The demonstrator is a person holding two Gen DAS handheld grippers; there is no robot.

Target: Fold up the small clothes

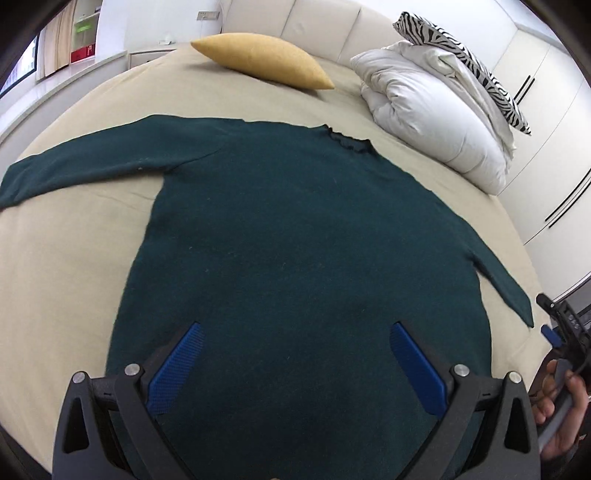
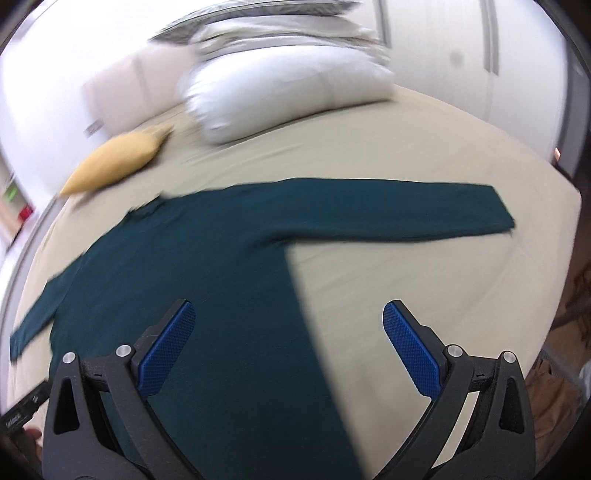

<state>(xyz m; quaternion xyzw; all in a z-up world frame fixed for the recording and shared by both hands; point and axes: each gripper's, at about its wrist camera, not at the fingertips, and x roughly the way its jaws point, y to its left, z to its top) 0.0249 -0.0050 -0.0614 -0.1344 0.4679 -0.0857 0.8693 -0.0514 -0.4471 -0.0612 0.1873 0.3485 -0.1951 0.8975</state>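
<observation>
Left gripper [image 1: 295,334]: jaws spread wide, nothing between the blue pads [image 1: 181,363]; it is held above the lower body of the sweater [image 1: 295,240]. Right gripper [image 2: 288,314]: jaws equally wide apart and holding nothing, positioned over the sweater's right side edge, one pad above the fabric and the other above bare bed sheet [image 2: 424,273]. The right wrist view is motion-blurred.

The sweater, dark green with long sleeves, lies flat and face-down or face-up (cannot tell which) on the beige sheet, hem toward the grippers, collar [image 1: 349,142] away. Both sleeves are extended outward: the left sleeve [image 1: 74,170] runs toward the left side of the bed, the right sleeve [image 2: 406,206] runs straight out to the right, its cuff near the bed's right edge.

At the right margin of the left wrist view, the person's right hand [image 1: 561,410] grips the other tool's handle, just beside the right sleeve's cuff.

Nothing rests on the garment. Bare sheet borders it on the left, right and far sides.

Beyond the collar, well apart from it, lies a yellow cushion [image 1: 262,61]. To its right sits a folded white duvet [image 1: 432,110] with a zebra-print pillow [image 1: 465,62] on top, near the sweater's right shoulder but not touching. Behind these stand the padded headboard [image 1: 325,26] and a white wardrobe [image 1: 546,129] at right.
</observation>
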